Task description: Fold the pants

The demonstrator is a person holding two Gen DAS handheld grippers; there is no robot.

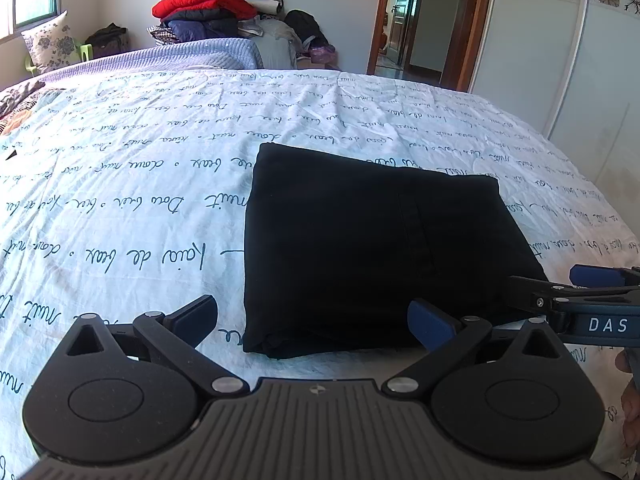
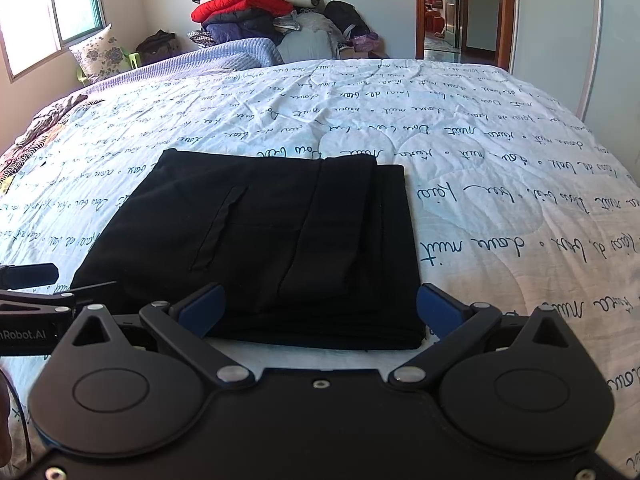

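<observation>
We held both tools wide open and empty, the left gripper (image 1: 312, 322) and right gripper (image 2: 320, 308) just short of the pants (image 2: 260, 240), which lay folded square on the bedspread (image 2: 500, 152). A snagged finger could have dragged the layers askew.

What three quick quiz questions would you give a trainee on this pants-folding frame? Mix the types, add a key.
1. True or false: the black pants lie spread out at full length on the bed.
2. Multiple choice: the left claw and the right claw are: A) both open, B) both shut on cloth, C) one open and one shut.
3. Fill in: the brightest garment in the clothes pile behind the bed is ____.

Key: 1 false, they are folded into a compact stack; 2 A; 3 red.
</observation>
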